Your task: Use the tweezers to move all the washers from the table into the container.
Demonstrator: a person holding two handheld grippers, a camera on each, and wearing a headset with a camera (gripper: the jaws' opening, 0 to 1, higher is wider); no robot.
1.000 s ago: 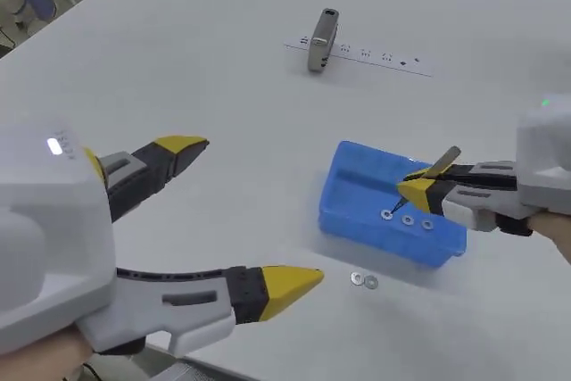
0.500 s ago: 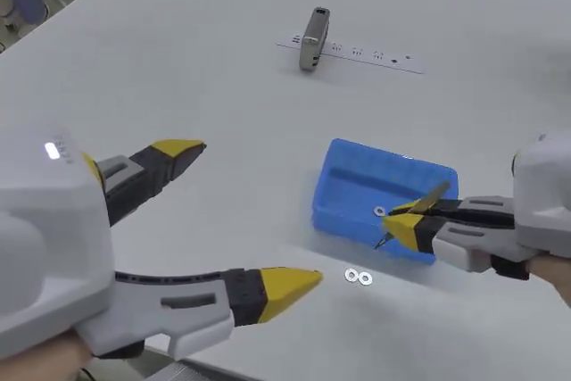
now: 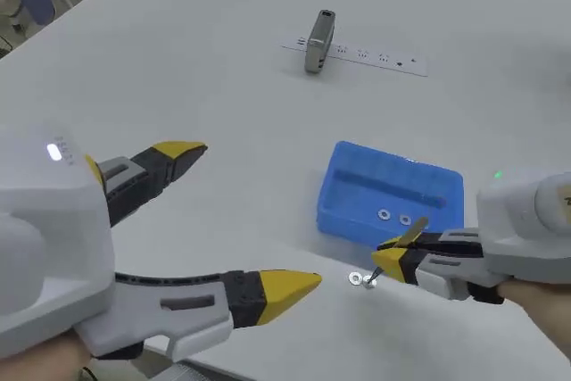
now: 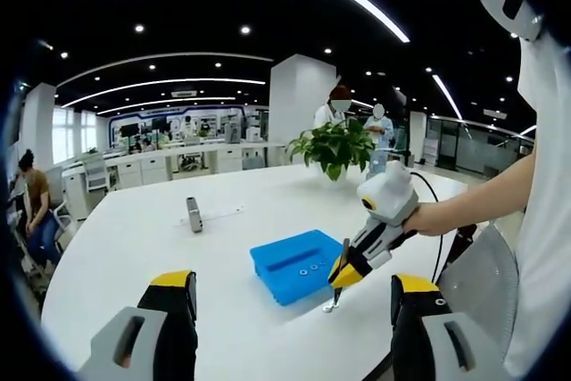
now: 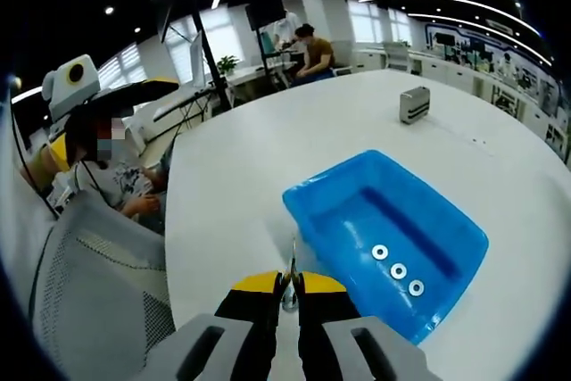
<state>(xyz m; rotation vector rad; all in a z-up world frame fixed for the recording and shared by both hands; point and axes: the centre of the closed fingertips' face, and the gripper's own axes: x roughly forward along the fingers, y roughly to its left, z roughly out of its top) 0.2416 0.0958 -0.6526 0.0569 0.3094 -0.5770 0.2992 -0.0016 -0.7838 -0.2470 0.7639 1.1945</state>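
Holding: right gripper (image 3: 385, 267) clenched on the tweezers (image 3: 412, 233), just off the near wall of the container (image 3: 393, 171); jaws pressed together on the shank in the right gripper view.
Tweezers tip: angled down to the table (image 3: 223, 69), at the washers on the table (image 3: 357, 278); touching or just short of them, not resolvable.
Position of those washers: just outside the container's near wall; one plain to see, a second apparently right against it at the tip, count uncertain.
Handling (judged): thin flat metal rings, very light, stiff, slick on a smooth top; likely to skate or flip if nudged.
Hold point (judged): across the ring wall, one tine through the hole and one outside; light squeeze, since too hard a pinch could shoot it away.
Container: shallow blue tray, open top, low walls.
Contents: three washers in the container (image 5: 399, 270), in a short row on the floor toward the near wall, each apart from the next; two countable in the head view.
Left gripper (image 3: 263, 211): released, jaws spread wide, carrying nothing, well to the left of the container.
Beyond: grey metal block (image 3: 317, 40) well past the container's far wall, no part of the job.
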